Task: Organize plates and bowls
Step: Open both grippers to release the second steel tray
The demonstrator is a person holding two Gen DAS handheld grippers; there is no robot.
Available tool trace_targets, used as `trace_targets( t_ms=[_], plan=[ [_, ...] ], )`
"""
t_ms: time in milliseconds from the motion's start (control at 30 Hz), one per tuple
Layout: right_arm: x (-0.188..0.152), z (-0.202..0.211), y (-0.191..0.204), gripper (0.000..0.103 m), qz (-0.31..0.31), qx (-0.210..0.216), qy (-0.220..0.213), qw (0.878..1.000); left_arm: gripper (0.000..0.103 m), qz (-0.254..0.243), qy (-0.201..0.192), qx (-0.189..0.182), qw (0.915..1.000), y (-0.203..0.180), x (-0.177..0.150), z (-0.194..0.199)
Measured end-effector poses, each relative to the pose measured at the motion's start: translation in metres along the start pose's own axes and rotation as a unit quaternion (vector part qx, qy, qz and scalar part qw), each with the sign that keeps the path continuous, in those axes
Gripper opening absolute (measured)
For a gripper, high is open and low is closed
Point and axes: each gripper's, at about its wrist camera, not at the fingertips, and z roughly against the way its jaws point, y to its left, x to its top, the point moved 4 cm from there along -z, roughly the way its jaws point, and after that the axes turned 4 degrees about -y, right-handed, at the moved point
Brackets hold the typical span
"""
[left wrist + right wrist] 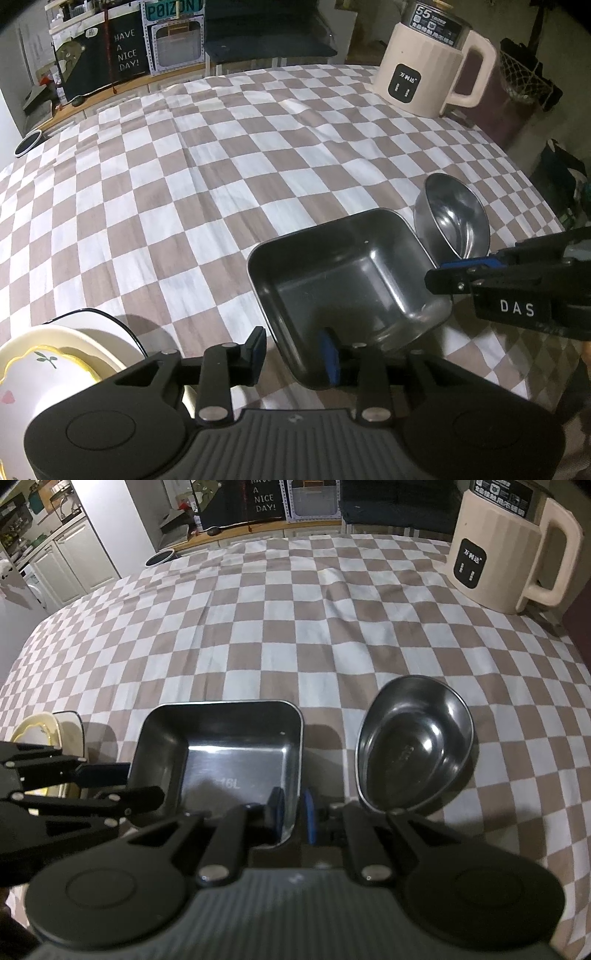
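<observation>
A square metal tray (221,753) sits on the checkered cloth (221,166) that covers the desk, at the near side, a little right of the middle. The right gripper (291,810) pinches the tray's near right wall: one blue pad is inside the tray and the other outside it, both pressed against the thin metal. In the left wrist view the same gripper reaches in from the right, with "DAS" printed on its body, and meets the tray's right rim.

The left gripper (293,354) is at the tray's near left corner. Its fingers are spread: the right finger (330,358) lies against or just inside the tray's wall, while the left finger stands clear over the cloth, well apart from the metal. No grip on the tray shows from this hand.

Just right of the tray, close to its far right corner, lies a round stainless steel bowl (413,742), tilted so its shiny inside faces the near side. Whether it touches the tray cannot be told.

At the near left, a stack of pale dishes (55,365) stands beside the left gripper: a white plate with a yellow scalloped rim and a small leaf print on top, cream ones beneath, and a dark-rimmed one behind.

At the far right corner of the desk stands a cream electric kettle (424,70) with a large handle. Beyond the far edge, a dark sign (125,51) reads "HAVE A NICE DAY!".
</observation>
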Motion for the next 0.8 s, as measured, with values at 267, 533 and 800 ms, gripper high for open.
trace_targets(
  t_ms=[267,533,800],
  plan=[
    [-0.004,0.006,0.0,0.017,-0.002,0.003,-0.005,1.0,0.052,0.0,-0.003,-0.001,1.0,-0.002,0.0,0.006],
    [-0.004,0.021,-0.003,0.041,-0.007,0.005,-0.028,1.0,0.076,0.005,-0.022,0.001,0.9997,-0.002,0.003,0.019],
    [0.004,0.053,-0.021,0.082,-0.048,-0.006,-0.112,0.993,0.103,0.019,-0.08,-0.004,0.9966,0.001,0.016,0.042]
  ],
)
